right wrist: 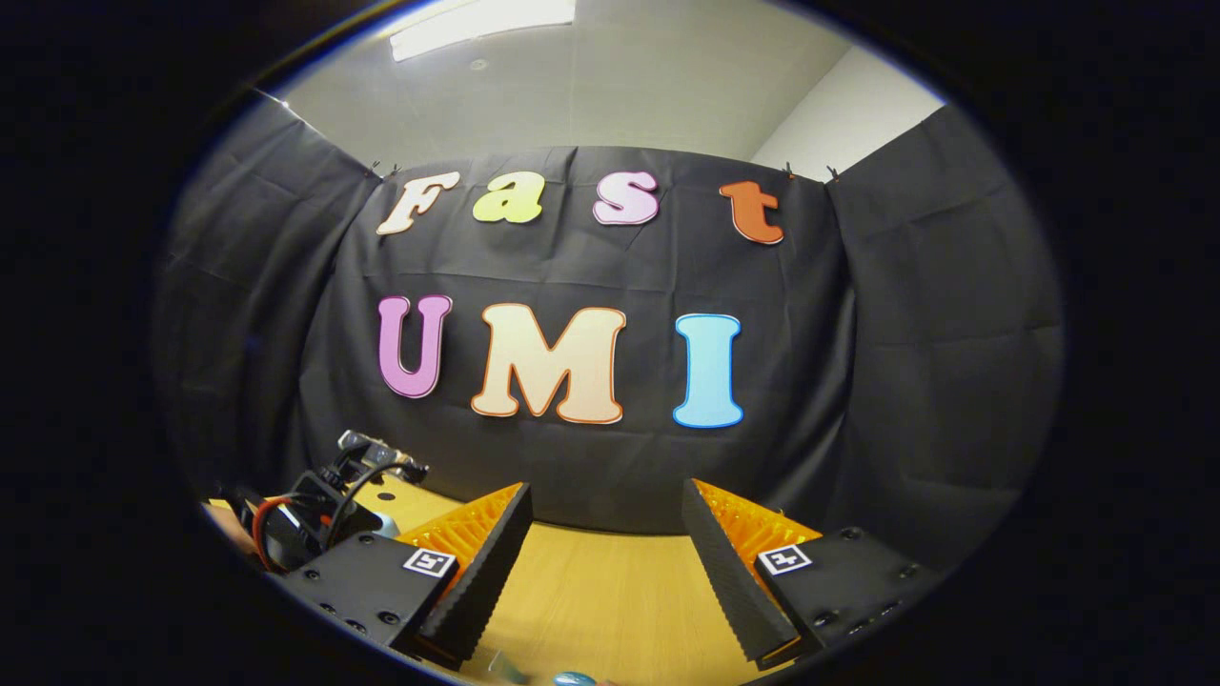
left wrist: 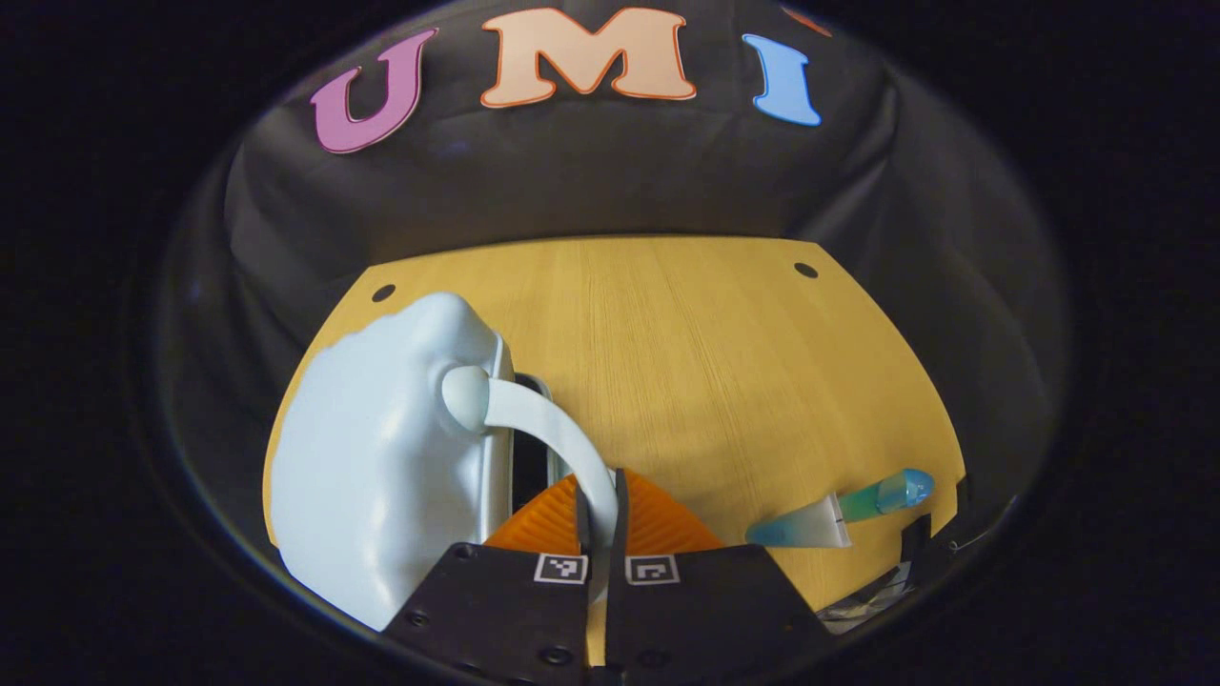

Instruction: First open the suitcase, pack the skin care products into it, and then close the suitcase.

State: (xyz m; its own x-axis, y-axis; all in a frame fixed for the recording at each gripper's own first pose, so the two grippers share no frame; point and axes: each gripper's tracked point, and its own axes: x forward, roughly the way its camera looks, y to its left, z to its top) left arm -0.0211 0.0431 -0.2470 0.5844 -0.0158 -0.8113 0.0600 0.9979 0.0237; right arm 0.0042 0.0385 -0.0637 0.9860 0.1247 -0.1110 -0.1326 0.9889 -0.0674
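At lower centre, left gripper (left wrist: 600, 534) pinching curved strap handle (left wrist: 562, 433) of smooth pale-blue suitcase (left wrist: 381, 457); right gripper (right wrist: 605, 562) gaping over wood-grain table (right wrist: 591, 591).

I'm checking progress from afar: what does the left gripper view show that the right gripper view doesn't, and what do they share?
Left gripper view: the left gripper shut on the handle of the pale blue suitcase, which is slightly ajar, and a blue-green tube lying on the table. Right gripper view: the right gripper open above the table, the ceiling light, and the other gripper's body at lower left. Both share the wooden table and the black cloth wall.
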